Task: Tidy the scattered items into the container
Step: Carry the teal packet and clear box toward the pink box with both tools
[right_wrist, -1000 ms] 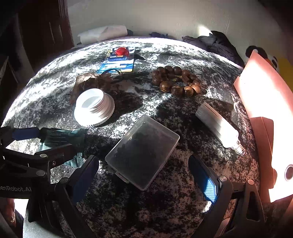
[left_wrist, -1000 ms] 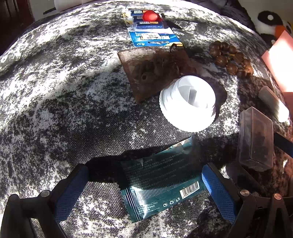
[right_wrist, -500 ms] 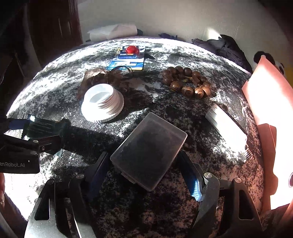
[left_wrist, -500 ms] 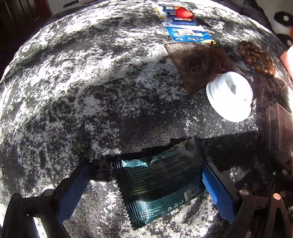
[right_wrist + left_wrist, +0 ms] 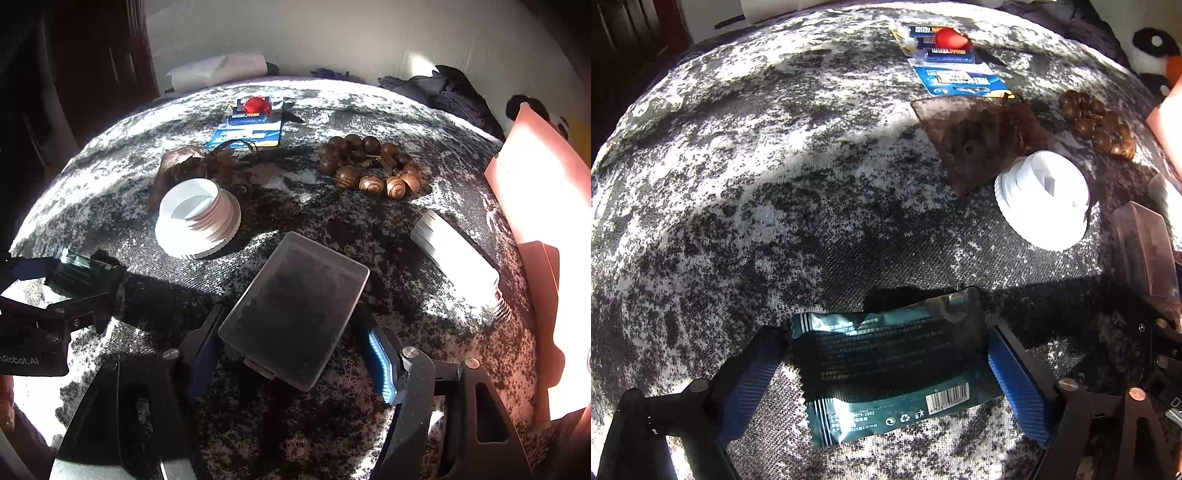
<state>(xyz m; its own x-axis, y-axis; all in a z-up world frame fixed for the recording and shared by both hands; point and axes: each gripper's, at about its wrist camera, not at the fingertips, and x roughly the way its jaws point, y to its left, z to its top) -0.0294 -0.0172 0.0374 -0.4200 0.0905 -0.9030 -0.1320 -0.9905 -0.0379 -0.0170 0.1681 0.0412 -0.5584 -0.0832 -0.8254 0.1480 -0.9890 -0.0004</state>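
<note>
A dark green snack packet (image 5: 894,369) lies on the mottled grey cloth between the blue pads of my left gripper (image 5: 882,332). Its jaws are closing, and both pads touch the packet's ends. A clear plastic box (image 5: 295,302) with a shut lid sits between the fingers of my right gripper (image 5: 288,317). Those jaws are closing too, with the pads against the box's two long sides. The left gripper (image 5: 55,295) with the packet (image 5: 77,269) also shows at the left edge of the right wrist view. A pink open container (image 5: 535,206) stands at the right.
On the cloth lie a white threaded cap (image 5: 195,221), a brown mesh pouch (image 5: 975,140), a wooden bead bracelet (image 5: 369,170), a blue blister card with a red item (image 5: 251,125) and a white bulb (image 5: 454,266). Dark clothes and a plush toy lie behind.
Both pairs of jaws have narrowed from wide open onto the packet and the box. The left gripper shifted slightly, and the packet now lies squarer between its pads.
</note>
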